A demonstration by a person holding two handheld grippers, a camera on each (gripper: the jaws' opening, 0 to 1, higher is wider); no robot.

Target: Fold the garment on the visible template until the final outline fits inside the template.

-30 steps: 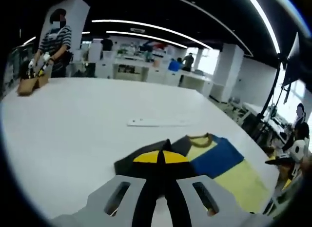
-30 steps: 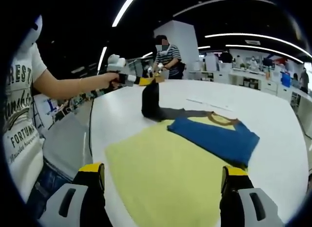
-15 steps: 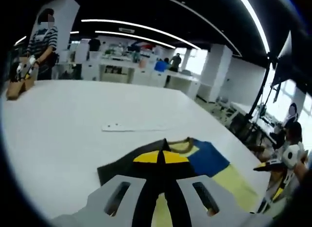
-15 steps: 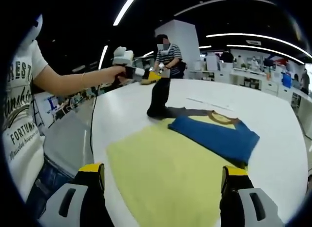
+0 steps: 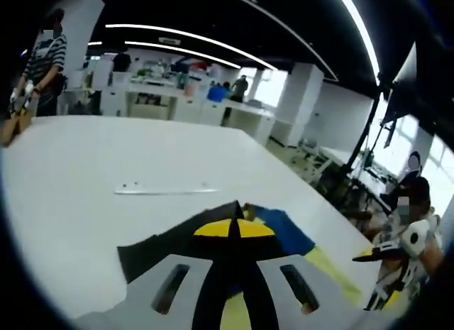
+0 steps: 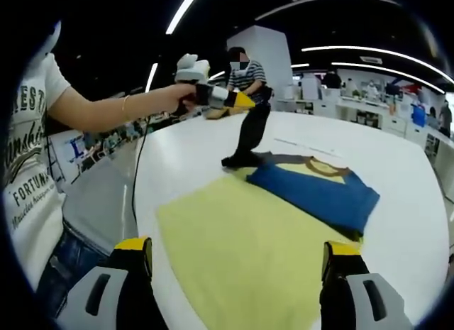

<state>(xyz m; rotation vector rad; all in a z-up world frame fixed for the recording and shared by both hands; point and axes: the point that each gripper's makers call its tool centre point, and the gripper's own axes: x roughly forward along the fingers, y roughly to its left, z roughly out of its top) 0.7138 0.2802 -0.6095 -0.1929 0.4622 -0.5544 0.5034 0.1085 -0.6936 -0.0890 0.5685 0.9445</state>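
Big open-plan office, strip lights overhead, and I'm working on a wide white table. My shirt lies flat on it, mostly yellow with a blue panel toward 2 o'clock in the right gripper view. I can't pick out any template outline under it.

My left gripper shows up at 11 o'clock in that view, my left hand wrapped round the handle, forearm stretched out nearly level over the table edge. Its yellow tips are pinched together on the dark sleeve, which hangs down from them to the table. In the left gripper view my left gripper sits closed at 6 o'clock with dark cloth between the jaws.

My right gripper hovers low in front of the yellow hem, jaws spread wide, holding nothing.

Someone in a striped top stands at the far side
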